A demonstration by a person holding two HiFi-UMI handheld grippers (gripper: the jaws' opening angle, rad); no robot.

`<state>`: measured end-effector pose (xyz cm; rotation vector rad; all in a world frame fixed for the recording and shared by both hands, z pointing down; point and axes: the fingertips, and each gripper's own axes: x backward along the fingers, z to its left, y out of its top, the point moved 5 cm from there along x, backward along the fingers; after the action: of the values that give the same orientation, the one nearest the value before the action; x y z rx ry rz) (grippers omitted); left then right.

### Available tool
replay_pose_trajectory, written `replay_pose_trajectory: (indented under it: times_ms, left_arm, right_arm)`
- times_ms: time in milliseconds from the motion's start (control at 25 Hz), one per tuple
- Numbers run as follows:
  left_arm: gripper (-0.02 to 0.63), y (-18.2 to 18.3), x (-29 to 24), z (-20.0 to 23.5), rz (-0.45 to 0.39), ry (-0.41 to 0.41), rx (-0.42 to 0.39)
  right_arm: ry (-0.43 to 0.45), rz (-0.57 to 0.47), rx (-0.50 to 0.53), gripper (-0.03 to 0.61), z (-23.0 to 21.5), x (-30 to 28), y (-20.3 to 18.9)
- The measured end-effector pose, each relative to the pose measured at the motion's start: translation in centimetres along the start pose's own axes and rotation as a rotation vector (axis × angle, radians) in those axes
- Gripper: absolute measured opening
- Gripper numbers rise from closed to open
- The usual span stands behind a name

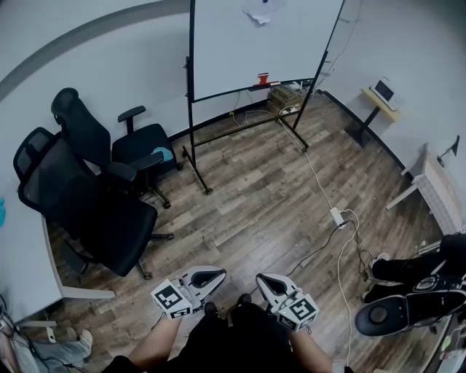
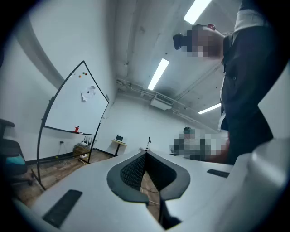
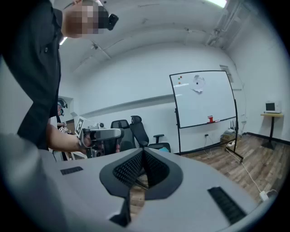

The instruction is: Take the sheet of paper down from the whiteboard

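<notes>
Crumpled white sheet of paper [image 1: 257, 16] high on the whiteboard [image 1: 233, 55]; left tool [image 1: 207, 278], right tool [image 1: 269, 281] closed, empty

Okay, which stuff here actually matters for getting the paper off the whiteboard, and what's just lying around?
Job: sheet of paper, whiteboard, left gripper, right gripper, both shut and empty.
Lying about: office chairs, power strip, side table, red item on the board's ledge.

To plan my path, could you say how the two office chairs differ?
The far office chair carries a teal object on its seat; the near office chair has a bare seat. The near one stands by the table; the far one nearer the whiteboard. Both are black.
</notes>
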<state>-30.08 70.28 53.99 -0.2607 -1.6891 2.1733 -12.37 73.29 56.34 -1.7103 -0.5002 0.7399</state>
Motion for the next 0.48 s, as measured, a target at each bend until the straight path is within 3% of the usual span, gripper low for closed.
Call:
replay_pose_trajectory:
  times_ms: [280, 480]
  left_arm:
    - [0.011, 1.1, 0.4, 0.3, 0.005, 0.126, -0.022]
    - [0.011, 1.1, -2.6, -1.0, 0.066, 0.129, -0.046]
  right_arm:
    - [0.022, -0.044, 0.034, 0.020, -1.3, -0.6, 1.9]
    - [-0.012, -0.127, 0.047, 0.020, -3.3, 2.7, 2.6]
